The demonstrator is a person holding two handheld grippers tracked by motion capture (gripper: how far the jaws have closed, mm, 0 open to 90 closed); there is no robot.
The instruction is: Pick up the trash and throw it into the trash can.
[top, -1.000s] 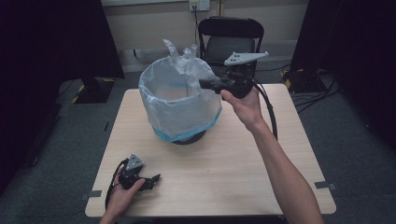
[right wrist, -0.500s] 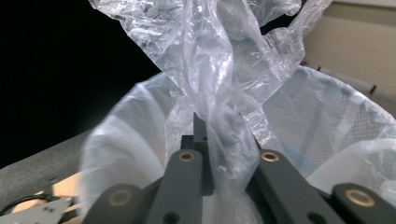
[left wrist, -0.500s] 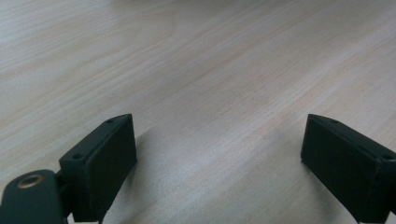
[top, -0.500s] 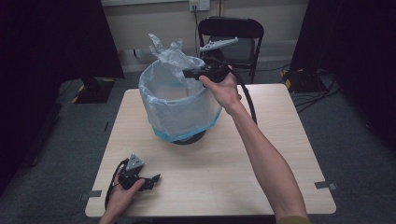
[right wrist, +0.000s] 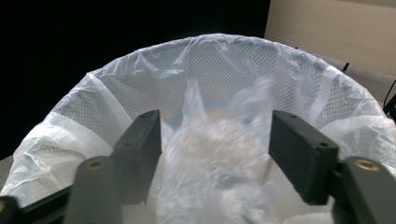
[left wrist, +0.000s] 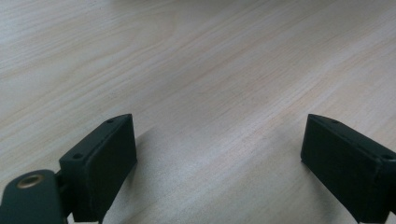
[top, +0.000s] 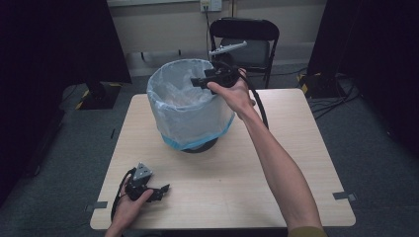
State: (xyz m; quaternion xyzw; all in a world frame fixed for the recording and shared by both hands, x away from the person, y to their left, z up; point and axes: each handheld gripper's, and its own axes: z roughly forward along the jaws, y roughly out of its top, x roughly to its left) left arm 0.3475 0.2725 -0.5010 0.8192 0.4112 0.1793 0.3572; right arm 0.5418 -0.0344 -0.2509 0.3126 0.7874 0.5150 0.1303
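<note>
- Table (top: 296,148) first, from my remote seat: on its near left corner my left gripper (top: 157,189) lies low under the hand. In the left gripper view its jaws stand wide apart with nothing but bare wood grain between them.
- Moving right, the mesh bin (top: 190,111) stands on the far middle of the table, lined with a thin plastic bag (top: 173,116) whose edge is folded out over the rim, its blue hem showing low on the outside.
- Further right, my right gripper (top: 195,81) hovers over the bin's mouth. In the right gripper view its jaws are parted, and a blurred bunch of loose plastic (right wrist: 219,168) sits between and below them; I see no pinch on it.
- I judge the step to be tucking the liner's loose top down into the bin. Next I would need to press that bunch lower without dragging the folded rim off.
- Against a second ago, the tall peak of plastic that stood above the rim is gone, and my right gripper has swung from the bin's right side to over its opening. The left gripper has not moved.
</note>
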